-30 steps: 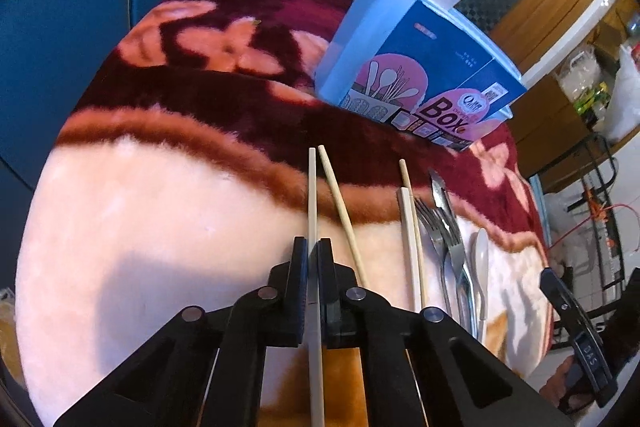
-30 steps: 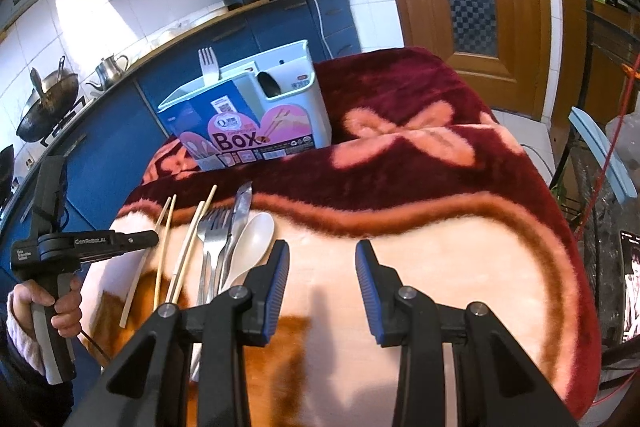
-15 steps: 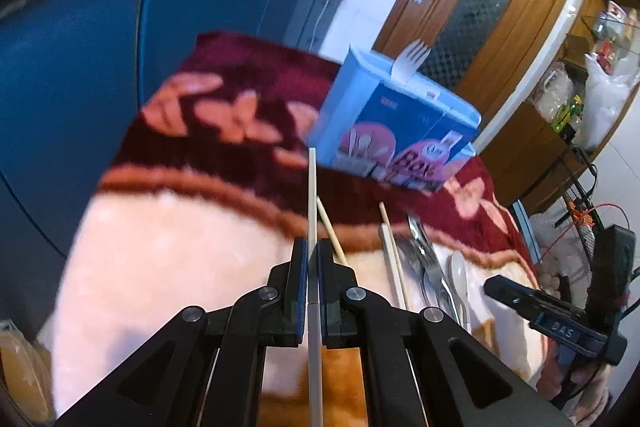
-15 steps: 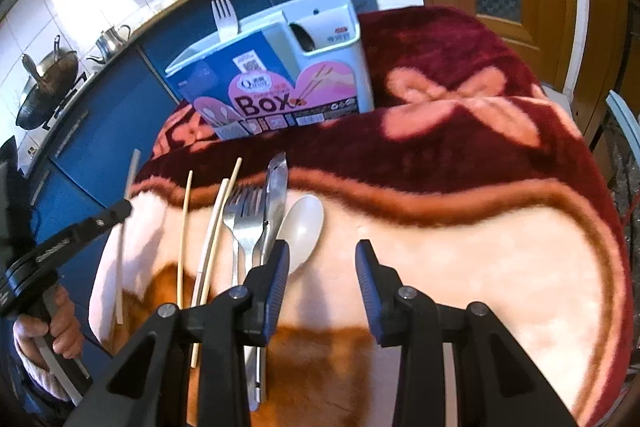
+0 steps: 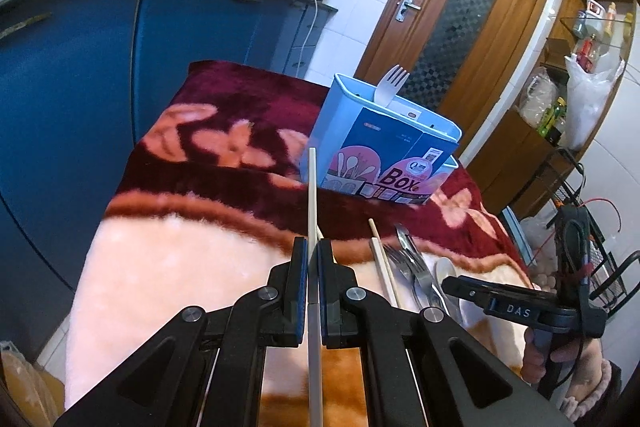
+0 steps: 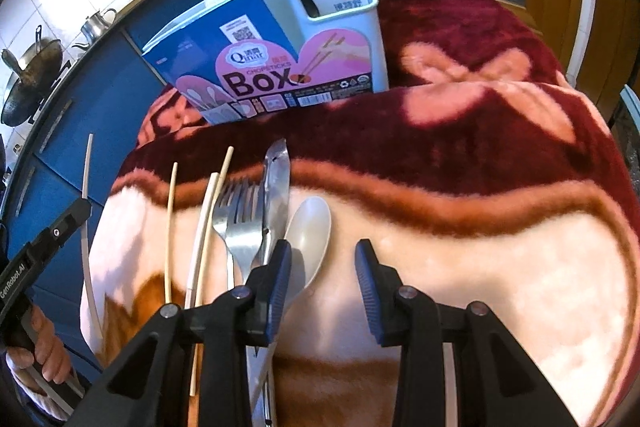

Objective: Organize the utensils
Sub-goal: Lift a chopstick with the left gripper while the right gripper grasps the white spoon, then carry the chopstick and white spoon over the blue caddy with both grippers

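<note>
My left gripper (image 5: pixel 313 247) is shut on a pale chopstick (image 5: pixel 312 187) and holds it in the air above the blanket, its tip pointing toward the blue utensil box (image 5: pixel 384 147). A white fork (image 5: pixel 390 83) stands in that box. In the right wrist view my right gripper (image 6: pixel 322 255) hangs open and low over the blanket. A white spoon (image 6: pixel 310 227) lies just ahead of its left finger, with nothing pressed between the pads. Left of the spoon lie a knife (image 6: pixel 276 187), two forks (image 6: pixel 236 219) and loose chopsticks (image 6: pixel 208 219).
The utensil box (image 6: pixel 280 59) stands at the far side of a red and pink fleece blanket (image 6: pixel 480 267). Blue kitchen cabinets (image 5: pixel 80 87) run along the left and a wooden door (image 5: pixel 460 27) stands behind. The blanket's right half is bare.
The left gripper has risen and tipped upward with the chopstick, lifting it off the blanket. The right gripper has moved left and down, from bare blanket to the spoon.
</note>
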A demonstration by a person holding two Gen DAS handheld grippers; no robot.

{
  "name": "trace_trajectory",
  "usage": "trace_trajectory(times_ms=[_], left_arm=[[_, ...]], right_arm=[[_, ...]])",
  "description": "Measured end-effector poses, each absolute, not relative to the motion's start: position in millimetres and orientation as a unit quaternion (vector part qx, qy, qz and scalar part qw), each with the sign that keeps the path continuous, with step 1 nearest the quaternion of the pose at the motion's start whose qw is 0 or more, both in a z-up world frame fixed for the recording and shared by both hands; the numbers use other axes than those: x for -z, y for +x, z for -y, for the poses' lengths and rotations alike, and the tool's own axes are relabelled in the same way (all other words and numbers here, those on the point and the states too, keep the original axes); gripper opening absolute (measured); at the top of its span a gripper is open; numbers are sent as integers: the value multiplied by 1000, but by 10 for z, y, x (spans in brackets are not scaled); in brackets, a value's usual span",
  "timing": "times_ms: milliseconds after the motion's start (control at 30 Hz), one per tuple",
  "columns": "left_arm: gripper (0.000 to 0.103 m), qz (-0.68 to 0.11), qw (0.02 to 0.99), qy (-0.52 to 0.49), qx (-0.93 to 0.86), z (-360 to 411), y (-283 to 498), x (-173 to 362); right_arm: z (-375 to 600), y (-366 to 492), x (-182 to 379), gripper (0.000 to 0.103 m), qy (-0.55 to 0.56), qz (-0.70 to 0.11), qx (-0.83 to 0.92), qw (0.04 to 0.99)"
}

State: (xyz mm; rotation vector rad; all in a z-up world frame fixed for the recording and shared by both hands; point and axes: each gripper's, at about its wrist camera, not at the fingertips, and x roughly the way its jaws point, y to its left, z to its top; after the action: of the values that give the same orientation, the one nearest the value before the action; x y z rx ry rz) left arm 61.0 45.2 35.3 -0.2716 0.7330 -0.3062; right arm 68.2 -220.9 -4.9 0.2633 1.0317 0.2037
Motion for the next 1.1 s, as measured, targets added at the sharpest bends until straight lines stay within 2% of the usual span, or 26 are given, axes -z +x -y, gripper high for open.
trace_trajectory(times_ms=[67,133,200,367,733,1100], left_arm=[[4,-354,914,-133,151,-439,606,-360],[4,-352,914,-132,153,-415,599,-371],[4,-351,914,-130,155,-387,593,-384],[4,-343,917,-126,159,-329,574,-434],[4,-324,923,-122,167,-203,548,-535],[4,-281,935,-132,169,-73,671,-682]], right_arm=[[2211,714,51,37,126,-490,-101,856],[2222,745,53,32,126,-491,-102,856],[2237,766,61,17,126,-490,-99,857],[2330,759,82,7,155,-483,-109,855],[2470,586,-56,4,206,-423,-141,871],[2457,404,-509,4,173,-317,-137,922]])
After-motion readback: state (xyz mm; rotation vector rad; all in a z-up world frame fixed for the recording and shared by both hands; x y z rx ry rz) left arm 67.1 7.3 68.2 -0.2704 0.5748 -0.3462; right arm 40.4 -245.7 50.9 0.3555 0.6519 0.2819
